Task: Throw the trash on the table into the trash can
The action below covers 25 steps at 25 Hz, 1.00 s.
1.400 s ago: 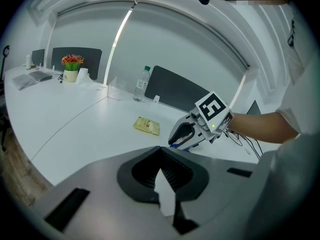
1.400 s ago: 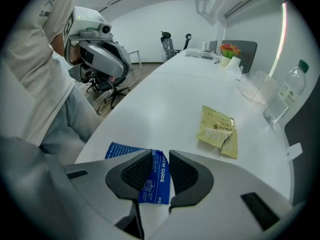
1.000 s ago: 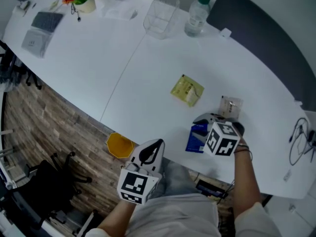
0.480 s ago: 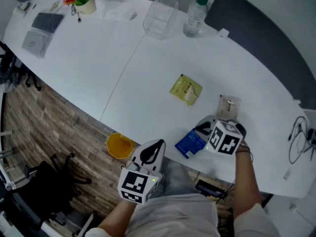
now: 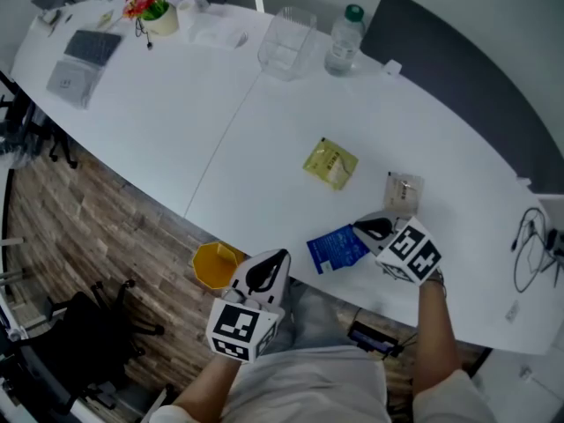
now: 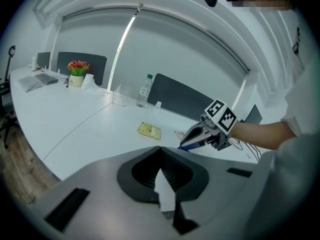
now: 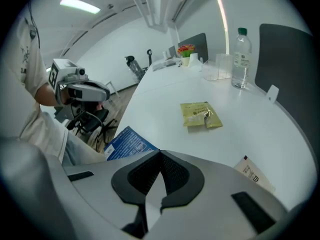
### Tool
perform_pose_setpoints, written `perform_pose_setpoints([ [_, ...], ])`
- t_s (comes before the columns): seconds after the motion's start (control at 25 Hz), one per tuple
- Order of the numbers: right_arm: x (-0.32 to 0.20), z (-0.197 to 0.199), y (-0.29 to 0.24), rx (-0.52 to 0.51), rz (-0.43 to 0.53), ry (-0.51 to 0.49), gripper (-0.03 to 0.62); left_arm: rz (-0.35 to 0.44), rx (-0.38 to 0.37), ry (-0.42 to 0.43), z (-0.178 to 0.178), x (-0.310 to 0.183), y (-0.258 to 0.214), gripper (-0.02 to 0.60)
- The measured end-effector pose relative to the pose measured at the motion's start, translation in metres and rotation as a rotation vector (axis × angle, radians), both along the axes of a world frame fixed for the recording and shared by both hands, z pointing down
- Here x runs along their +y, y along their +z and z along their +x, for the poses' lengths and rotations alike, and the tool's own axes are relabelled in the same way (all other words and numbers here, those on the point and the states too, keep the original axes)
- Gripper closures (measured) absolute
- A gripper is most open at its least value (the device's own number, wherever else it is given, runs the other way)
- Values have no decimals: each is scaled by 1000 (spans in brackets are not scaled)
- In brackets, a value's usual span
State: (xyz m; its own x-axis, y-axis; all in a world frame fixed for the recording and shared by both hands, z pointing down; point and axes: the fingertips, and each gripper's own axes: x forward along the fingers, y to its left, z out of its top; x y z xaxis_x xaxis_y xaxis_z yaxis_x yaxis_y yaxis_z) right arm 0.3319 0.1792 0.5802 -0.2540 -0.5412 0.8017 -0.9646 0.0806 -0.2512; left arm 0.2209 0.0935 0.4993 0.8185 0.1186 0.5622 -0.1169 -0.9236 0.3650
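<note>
- At the near edge of the white table (image 5: 176, 122), the right gripper (image 5: 368, 231), tilted downward, jaws pressed together on one end of a blue packet (image 5: 337, 248).
- Sticking out sideways from those jaws toward the left gripper (image 5: 267, 270), the blue packet, hanging across the table's near edge; in the right gripper view, printed face up just beyond the jaw tips.
- Off the table, beyond the near edge and over the wooden floor (image 5: 106, 227), the left gripper, jaws closed on each other with nothing between them.
- On the floor below the near edge, a yellow trash can (image 5: 214, 264), just beside the left gripper in the head view, with that gripper between it and the blue packet.
- Flat on the table toward the middle, away from the near edge, a yellow-green packet (image 5: 331, 163).
- Just beyond the right gripper, between it and the far edge, a small pale sachet (image 5: 402, 192), flat on the table.
- Along the far edge, a water bottle (image 5: 344, 38) with a green cap, upright, beside a clear plastic container (image 5: 286, 40); farther toward the left end, a pot of flowers (image 5: 152, 5).
</note>
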Motion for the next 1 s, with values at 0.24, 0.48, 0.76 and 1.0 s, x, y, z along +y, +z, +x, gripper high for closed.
perform_pose_setpoints([
  [0.24, 4, -14, -26, -65, 93, 146, 562, 42, 33, -28, -9, -9, -21, 580],
  [0.48, 9, -28, -71, -109, 195, 299, 562, 65, 52, -38, -27, -7, -41, 580],
  [0.76, 23, -43, -135, -112, 317, 374, 562, 96, 93, -57, -48, -2, -65, 581],
  [1.0, 18, -63, -168, -115, 392, 381, 562, 112, 117, -115, -66, -3, -78, 581],
])
